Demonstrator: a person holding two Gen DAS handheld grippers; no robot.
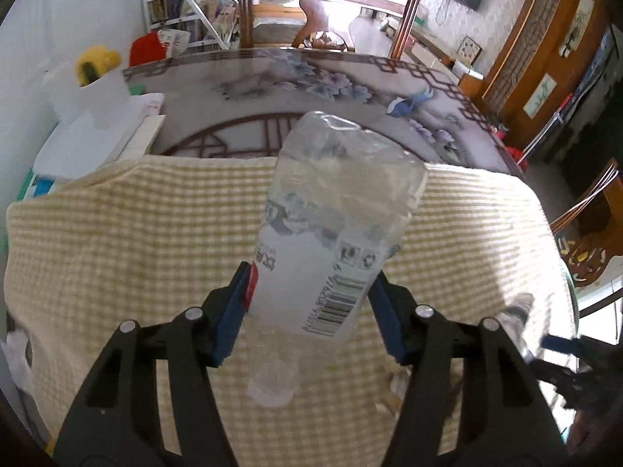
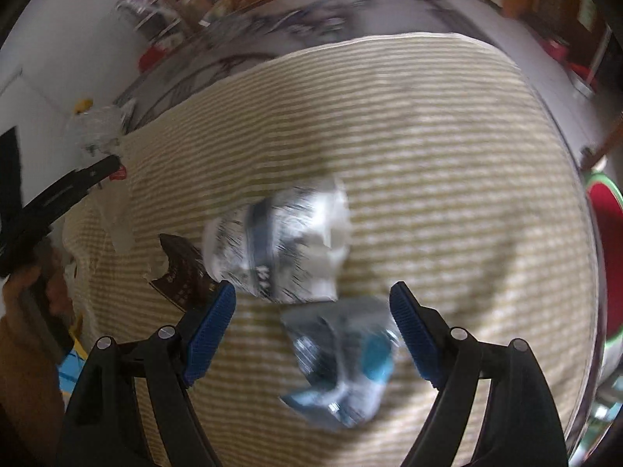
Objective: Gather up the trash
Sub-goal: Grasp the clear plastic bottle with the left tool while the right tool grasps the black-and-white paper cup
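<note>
While the left gripper [image 1: 307, 311] carries one item and the right gripper [image 2: 313, 321] is spread over two more, the collecting is judged part-way through.

Counter [image 1: 272, 78]: glass-topped, floral print, with a yellow checked cloth [image 1: 117, 233] laid over its near part.

Plastic bottle [image 1: 331, 225]: clear, crushed, white label with barcode, held cap-down above the middle of the cloth. The left fingers [image 1: 229, 319] are clamped on its labelled body from both sides.

White crumpled wrapper [image 2: 280, 241]: lies on the cloth toward its near edge, just beyond the right fingers [image 2: 214, 327]; blurred.

Silver-and-blue wrapper [image 2: 342, 362]: lies on the cloth between the right fingers, which stand wide apart and grip nothing; whether they touch it cannot be told.

Dark brown torn packet [image 2: 183, 268]: lies by the cloth's near-left corner, beside the white wrapper.

Next move, as judged: lower the right fingers astride the silver-and-blue wrapper and close firmly, as thin foil may slip; the bottle needs a bin, none of which is in view.
</note>
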